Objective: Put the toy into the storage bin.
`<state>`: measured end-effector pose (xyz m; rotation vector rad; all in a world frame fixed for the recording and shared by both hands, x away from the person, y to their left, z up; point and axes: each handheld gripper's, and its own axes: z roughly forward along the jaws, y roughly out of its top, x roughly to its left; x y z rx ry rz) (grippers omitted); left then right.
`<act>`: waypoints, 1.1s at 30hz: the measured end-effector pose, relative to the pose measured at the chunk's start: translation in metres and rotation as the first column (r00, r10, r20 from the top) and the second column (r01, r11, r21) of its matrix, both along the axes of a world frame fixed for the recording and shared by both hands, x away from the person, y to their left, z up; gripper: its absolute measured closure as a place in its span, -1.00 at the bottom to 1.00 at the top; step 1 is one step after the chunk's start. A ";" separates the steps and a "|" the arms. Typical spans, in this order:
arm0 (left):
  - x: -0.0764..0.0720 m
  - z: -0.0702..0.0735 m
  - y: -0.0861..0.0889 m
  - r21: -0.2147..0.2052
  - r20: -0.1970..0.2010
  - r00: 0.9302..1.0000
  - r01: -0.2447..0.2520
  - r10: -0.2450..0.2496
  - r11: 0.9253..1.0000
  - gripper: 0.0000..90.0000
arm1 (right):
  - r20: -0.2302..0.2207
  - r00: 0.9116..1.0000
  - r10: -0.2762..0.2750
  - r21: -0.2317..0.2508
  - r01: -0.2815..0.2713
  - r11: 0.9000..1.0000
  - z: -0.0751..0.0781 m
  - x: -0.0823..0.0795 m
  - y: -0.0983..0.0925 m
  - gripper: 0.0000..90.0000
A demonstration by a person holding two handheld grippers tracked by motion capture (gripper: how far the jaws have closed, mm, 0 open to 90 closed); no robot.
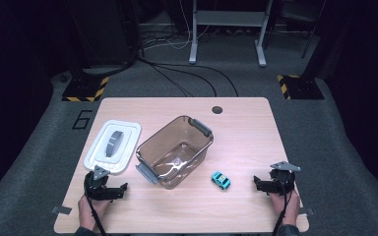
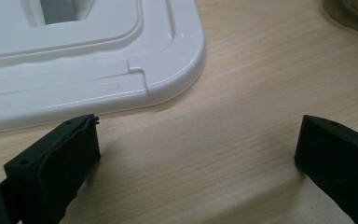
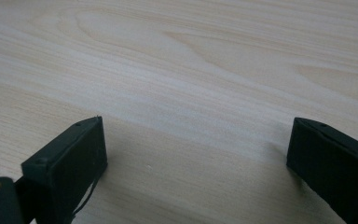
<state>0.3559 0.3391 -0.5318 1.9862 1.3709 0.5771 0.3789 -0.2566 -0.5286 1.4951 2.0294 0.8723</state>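
A clear brown-tinted storage box (image 1: 174, 151) with grey handles stands open and empty at the table's middle. Its white lid (image 1: 112, 146) lies flat to the left of it. A small teal toy car (image 1: 221, 180) sits on the wood just right of the box's front corner. My left gripper (image 1: 109, 187) rests near the front left, open, just below the lid. In the left gripper view the jaws (image 2: 198, 149) stand wide apart over bare wood, with the lid's corner (image 2: 74, 56) ahead. My right gripper (image 1: 268, 181) is open at the front right, right of the car, its jaws (image 3: 196, 154) over bare wood.
The wooden table (image 1: 246, 132) has a small round hole (image 1: 217, 109) near its far edge. A corner of the box (image 2: 349, 11) shows at the top right of the left gripper view. Beyond the table lie grey carpet, cables and stand feet with striped tape.
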 end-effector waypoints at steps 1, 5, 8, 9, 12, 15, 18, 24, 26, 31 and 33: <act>0.000 0.000 0.000 0.002 -0.002 1.000 -0.001 0.001 1.000 -1.00 | 0.000 1.000 0.000 0.000 0.000 1.000 0.000 0.000 0.000 -0.91; 0.000 0.001 -0.001 0.004 -0.005 1.000 -0.004 0.004 1.000 -1.00 | 0.001 1.000 0.003 -0.002 -0.003 1.000 0.000 -0.001 0.000 -0.89; 0.001 0.000 -0.002 0.000 0.003 1.000 -0.009 0.009 1.000 -1.00 | 0.001 1.000 -0.002 0.003 0.002 1.000 0.000 -0.001 0.001 -0.89; 0.001 0.000 -0.003 0.003 0.000 1.000 -0.009 0.009 1.000 -1.00 | 0.001 1.000 -0.002 0.003 0.002 1.000 0.000 -0.001 0.001 -0.89; 0.001 0.000 -0.003 0.003 0.000 1.000 -0.007 0.007 1.000 -1.00 | 0.003 1.000 0.000 -0.003 0.000 1.000 0.000 -0.001 0.001 -0.90; 0.001 0.000 -0.003 0.001 -0.001 1.000 -0.006 0.006 1.000 -1.00 | 0.009 1.000 -0.005 -0.015 0.005 1.000 0.001 -0.003 0.001 -0.90; 0.001 0.000 -0.003 0.001 -0.001 1.000 -0.007 0.007 1.000 -1.00 | 0.014 1.000 -0.001 -0.029 0.002 1.000 0.002 -0.005 0.001 -0.94; 0.001 0.000 -0.003 0.002 -0.001 1.000 -0.007 0.007 1.000 -1.00 | 0.032 0.999 0.013 0.017 -0.013 1.000 0.013 -0.012 0.013 -0.94; 0.001 0.000 -0.003 0.002 -0.001 1.000 -0.007 0.007 1.000 -1.00 | 0.044 0.998 0.036 0.060 -0.039 0.997 0.022 -0.018 0.025 -0.91; 0.001 0.001 -0.003 0.006 -0.005 1.000 -0.013 0.013 1.000 -1.00 | 0.038 0.997 0.072 0.078 -0.075 0.994 0.029 -0.022 0.044 -0.90; 0.001 0.001 -0.002 0.012 -0.012 1.000 -0.012 0.012 1.000 -1.00 | 0.035 0.995 0.097 0.105 -0.100 0.989 0.030 -0.023 0.056 -0.92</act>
